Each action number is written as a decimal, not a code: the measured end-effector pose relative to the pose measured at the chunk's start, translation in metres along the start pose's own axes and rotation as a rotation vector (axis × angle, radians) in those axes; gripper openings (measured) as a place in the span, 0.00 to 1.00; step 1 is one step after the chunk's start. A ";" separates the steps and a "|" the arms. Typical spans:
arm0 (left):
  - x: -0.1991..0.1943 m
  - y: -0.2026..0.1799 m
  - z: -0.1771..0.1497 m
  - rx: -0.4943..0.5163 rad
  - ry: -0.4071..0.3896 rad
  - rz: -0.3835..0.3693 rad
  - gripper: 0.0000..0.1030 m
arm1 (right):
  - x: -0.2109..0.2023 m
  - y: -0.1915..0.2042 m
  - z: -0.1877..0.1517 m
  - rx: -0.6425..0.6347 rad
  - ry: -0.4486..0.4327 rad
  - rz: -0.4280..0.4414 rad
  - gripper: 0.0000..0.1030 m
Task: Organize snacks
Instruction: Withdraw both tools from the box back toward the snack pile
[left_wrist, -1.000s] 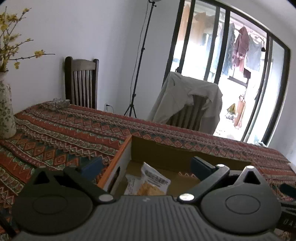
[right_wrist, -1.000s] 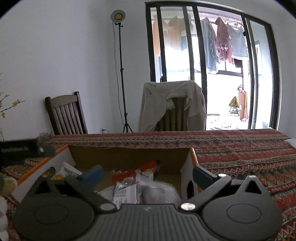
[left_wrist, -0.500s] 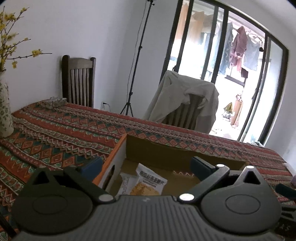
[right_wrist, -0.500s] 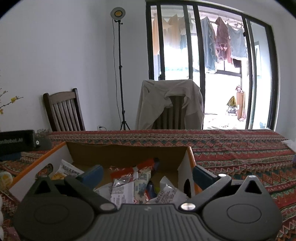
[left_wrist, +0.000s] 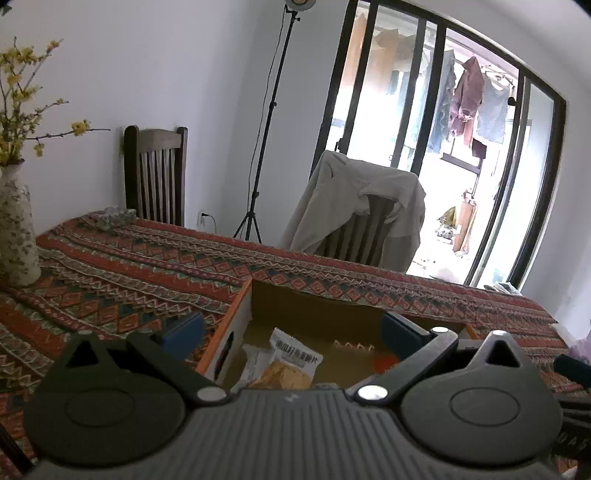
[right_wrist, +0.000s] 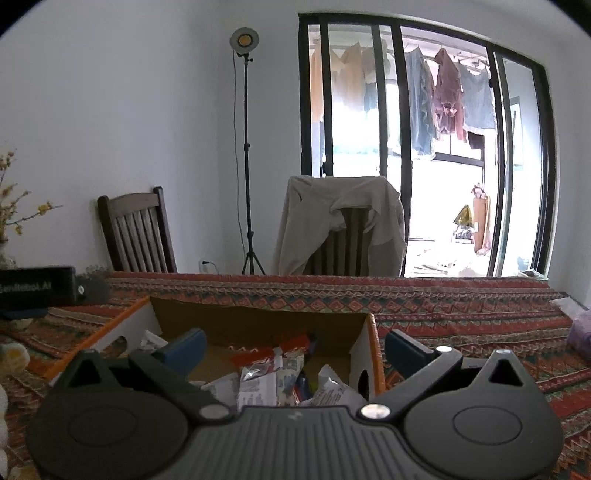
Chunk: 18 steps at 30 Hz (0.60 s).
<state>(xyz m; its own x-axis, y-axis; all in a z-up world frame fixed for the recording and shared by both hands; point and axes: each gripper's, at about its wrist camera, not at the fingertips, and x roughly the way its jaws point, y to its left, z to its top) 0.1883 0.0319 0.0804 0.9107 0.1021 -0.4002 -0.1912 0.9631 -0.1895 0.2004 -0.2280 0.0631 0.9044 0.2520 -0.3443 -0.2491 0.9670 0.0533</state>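
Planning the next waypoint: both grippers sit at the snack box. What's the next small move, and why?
Probably lower the right gripper into the cardboard box toward the orange-topped packet. Both grippers are open and empty; the left gripper faces only a chip packet.

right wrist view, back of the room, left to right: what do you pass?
Yellow flower branches → bare wooden chair → light stand → chair draped with a beige jacket → glass doors with laundry hanging outside.
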 end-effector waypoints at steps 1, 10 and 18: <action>-0.004 0.002 -0.001 0.002 0.002 -0.002 1.00 | -0.004 0.000 -0.001 0.008 0.008 0.005 1.00; -0.050 0.028 -0.025 0.029 0.029 0.013 1.00 | -0.040 0.006 -0.022 0.027 0.066 0.024 1.00; -0.085 0.053 -0.059 0.035 0.086 -0.023 1.00 | -0.078 0.025 -0.052 0.007 0.113 0.032 1.00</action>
<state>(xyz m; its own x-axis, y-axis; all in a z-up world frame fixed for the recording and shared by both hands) 0.0790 0.0593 0.0519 0.8795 0.0594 -0.4721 -0.1563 0.9732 -0.1687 0.1057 -0.2253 0.0421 0.8512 0.2775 -0.4455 -0.2746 0.9588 0.0726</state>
